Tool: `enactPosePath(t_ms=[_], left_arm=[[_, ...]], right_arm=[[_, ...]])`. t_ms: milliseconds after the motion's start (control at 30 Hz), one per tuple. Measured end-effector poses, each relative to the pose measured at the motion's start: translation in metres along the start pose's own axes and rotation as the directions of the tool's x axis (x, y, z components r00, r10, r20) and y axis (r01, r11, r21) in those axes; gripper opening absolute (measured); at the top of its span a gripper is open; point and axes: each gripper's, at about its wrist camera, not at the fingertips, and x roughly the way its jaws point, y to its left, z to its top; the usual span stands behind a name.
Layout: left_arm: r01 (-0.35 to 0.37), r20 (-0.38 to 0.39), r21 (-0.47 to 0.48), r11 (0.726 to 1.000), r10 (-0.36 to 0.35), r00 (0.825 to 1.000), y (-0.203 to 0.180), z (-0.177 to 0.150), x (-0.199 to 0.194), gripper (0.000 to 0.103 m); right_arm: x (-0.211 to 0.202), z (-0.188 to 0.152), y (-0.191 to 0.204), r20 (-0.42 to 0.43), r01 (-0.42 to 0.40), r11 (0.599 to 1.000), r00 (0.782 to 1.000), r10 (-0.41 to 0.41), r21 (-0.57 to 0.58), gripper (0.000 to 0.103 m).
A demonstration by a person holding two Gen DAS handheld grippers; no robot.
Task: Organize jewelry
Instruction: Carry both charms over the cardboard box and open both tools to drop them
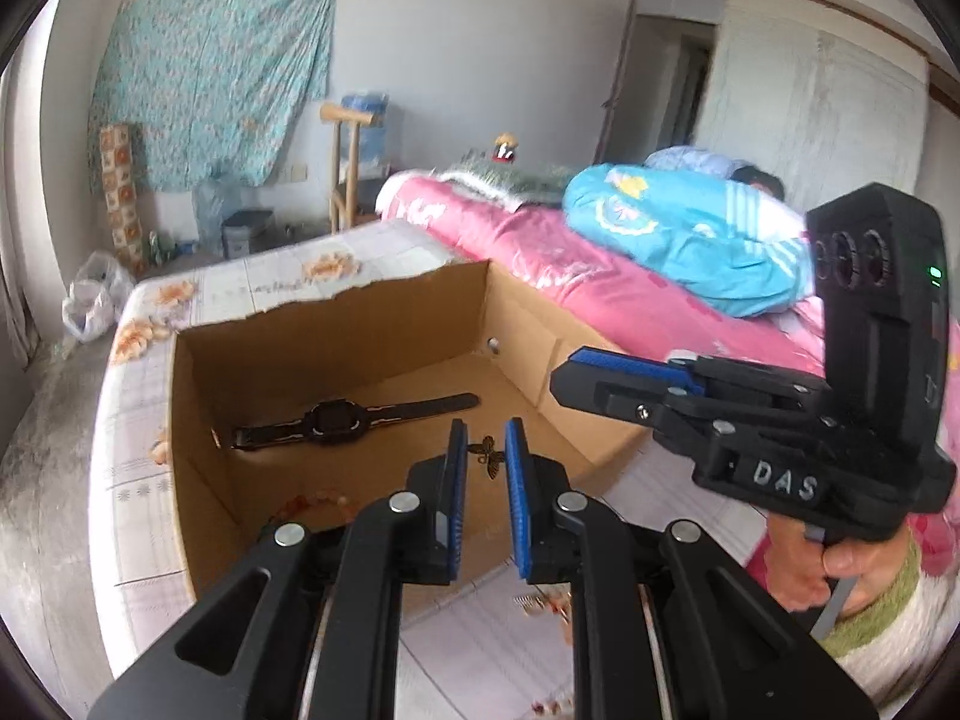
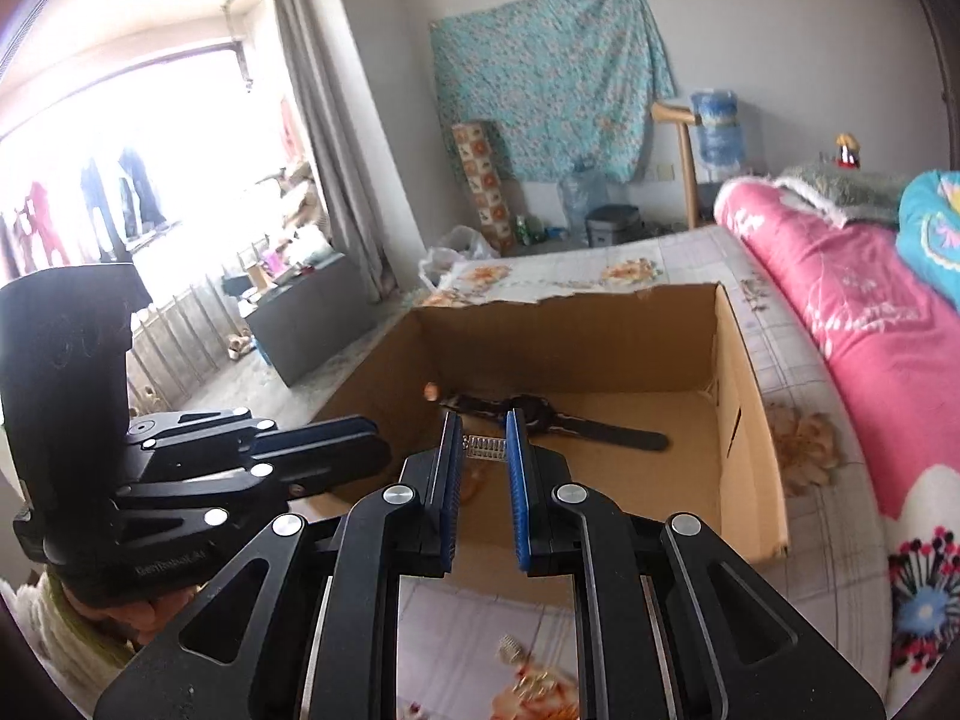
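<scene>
Two pieces pinched at once, one per gripper. Left gripper [image 1: 485, 441] drawn nearly together on a small bronze winged pendant [image 1: 487, 461], raised over the near part of the open cardboard box [image 1: 372, 324]. Right gripper [image 2: 483, 435] drawn nearly together on a short silvery toothed clip [image 2: 486, 449], likewise above the box and close beside the left one. Already on the box floor: a black watch [image 1: 342, 417] laid flat toward the back, and what looks like a reddish bead string [image 1: 315, 503] by the front wall. More loose trinkets [image 2: 528, 681] on the bedsheet [image 1: 138, 432] in front of the box, probably to be fetched later. For a clean drop, bring each piece low over bare cardboard, clear of the watch strap and the beads, to avoid tangling. Release one side at a time, parting the pads gently. Mind the ribbed blue pads: likely to snag so light a pendant. Keep the two tools from knocking together.
</scene>
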Motion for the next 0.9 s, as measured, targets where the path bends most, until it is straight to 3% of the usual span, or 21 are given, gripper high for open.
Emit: enactPosePath(t_ms=[267, 333, 433, 667, 900], left_arm=[[-0.066, -0.124, -0.052, 0.996, 0.059, 0.991, 0.021, 0.015, 0.065, 0.012], [-0.071, -0.138, -0.066, 0.995, 0.061, 0.989, 0.024, 0.011, 0.069, 0.020], [-0.079, -0.132, -0.073, 0.994, 0.069, 0.989, 0.027, 0.008, 0.069, 0.034], [-0.098, -0.118, -0.090, 0.991, 0.087, 0.989, 0.032, 0.002, 0.062, 0.038], [-0.062, -0.076, -0.135, 0.989, 0.052, 0.996, 0.032, -0.009, 0.023, 0.044]], right_arm=[[0.047, 0.005, -0.023, -0.092, 0.076, 0.997, 0.993, -0.074, 0.015, 0.014], [0.049, 0.005, -0.026, -0.095, 0.088, 0.996, 0.992, -0.086, 0.024, 0.017], [0.046, 0.004, -0.027, -0.081, 0.108, 0.994, 0.991, -0.106, 0.024, 0.026], [0.036, 0.003, -0.022, -0.063, 0.128, 0.992, 0.990, -0.127, 0.014, 0.032], [0.008, 0.005, -0.010, -0.013, 0.118, 0.993, 0.993, -0.117, 0.008, 0.042]])
